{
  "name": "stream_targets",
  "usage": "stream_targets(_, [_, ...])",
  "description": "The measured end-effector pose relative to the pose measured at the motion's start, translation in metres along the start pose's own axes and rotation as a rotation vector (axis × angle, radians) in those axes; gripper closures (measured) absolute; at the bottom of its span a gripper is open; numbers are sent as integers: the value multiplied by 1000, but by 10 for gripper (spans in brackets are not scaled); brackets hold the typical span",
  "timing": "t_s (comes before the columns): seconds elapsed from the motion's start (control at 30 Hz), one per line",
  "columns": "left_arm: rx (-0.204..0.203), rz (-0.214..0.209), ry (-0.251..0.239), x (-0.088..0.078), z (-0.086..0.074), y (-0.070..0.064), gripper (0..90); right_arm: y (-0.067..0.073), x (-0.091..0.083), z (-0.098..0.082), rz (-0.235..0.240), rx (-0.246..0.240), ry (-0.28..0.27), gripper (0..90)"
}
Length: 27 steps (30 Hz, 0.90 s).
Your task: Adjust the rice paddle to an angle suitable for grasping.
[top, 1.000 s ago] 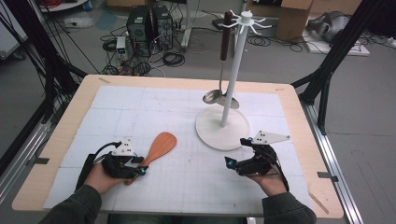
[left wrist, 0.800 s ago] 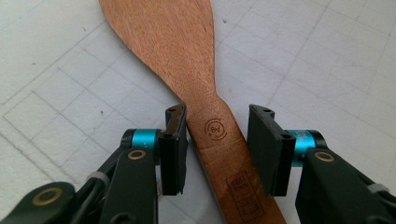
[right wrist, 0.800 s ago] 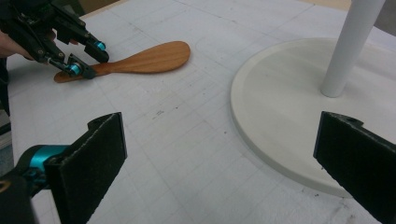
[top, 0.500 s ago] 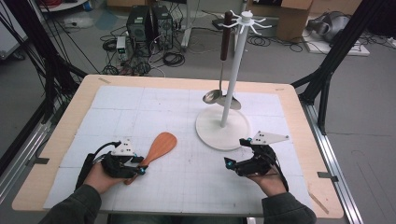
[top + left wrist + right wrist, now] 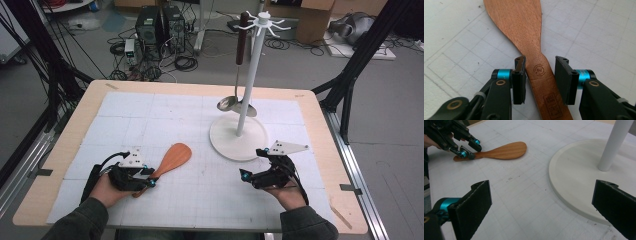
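Note:
A wooden spatula (image 5: pixel 172 157) lies flat on the white gridded mat, blade toward the stand. My left gripper (image 5: pixel 149 180) straddles its handle low on the mat. In the left gripper view the handle (image 5: pixel 541 75) runs between the two pads with a thin gap on each side. The jaws have just been closing around it, and I count them open. My right gripper (image 5: pixel 251 163) rests at the right with its jaws wide and nothing between them, just in front of the stand's round base (image 5: pixel 574 177). The right gripper view also shows the spatula (image 5: pixel 501 151) and the left gripper (image 5: pixel 469 148) farther off.
A white utensil stand (image 5: pixel 247 85) with hooks at the top rises from its disc base (image 5: pixel 225 140) at mid-right. A metal ladle (image 5: pixel 235 102) with a dark handle hangs from it. The wooden table edge (image 5: pixel 65 135) frames the mat.

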<state>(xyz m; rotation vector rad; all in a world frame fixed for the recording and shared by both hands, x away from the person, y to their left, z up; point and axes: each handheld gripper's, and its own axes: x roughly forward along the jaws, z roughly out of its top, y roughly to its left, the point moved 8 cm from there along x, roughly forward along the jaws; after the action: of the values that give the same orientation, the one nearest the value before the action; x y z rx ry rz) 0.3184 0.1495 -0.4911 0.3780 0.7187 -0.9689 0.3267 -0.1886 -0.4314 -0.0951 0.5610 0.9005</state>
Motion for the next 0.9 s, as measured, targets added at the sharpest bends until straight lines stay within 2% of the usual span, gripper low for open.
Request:
stream_targets(0.37, [26, 3, 0, 0, 1, -2, 635, 1, 1, -1, 3, -4, 6, 16])
stream_targets(0.47, [45, -6, 3, 0, 1, -3, 639, 1, 1, -1, 1, -1, 8, 16])
stream_targets(0.9, [32, 1, 9, 1, 1, -3, 634, 2, 3, -2, 6, -7, 15, 16])
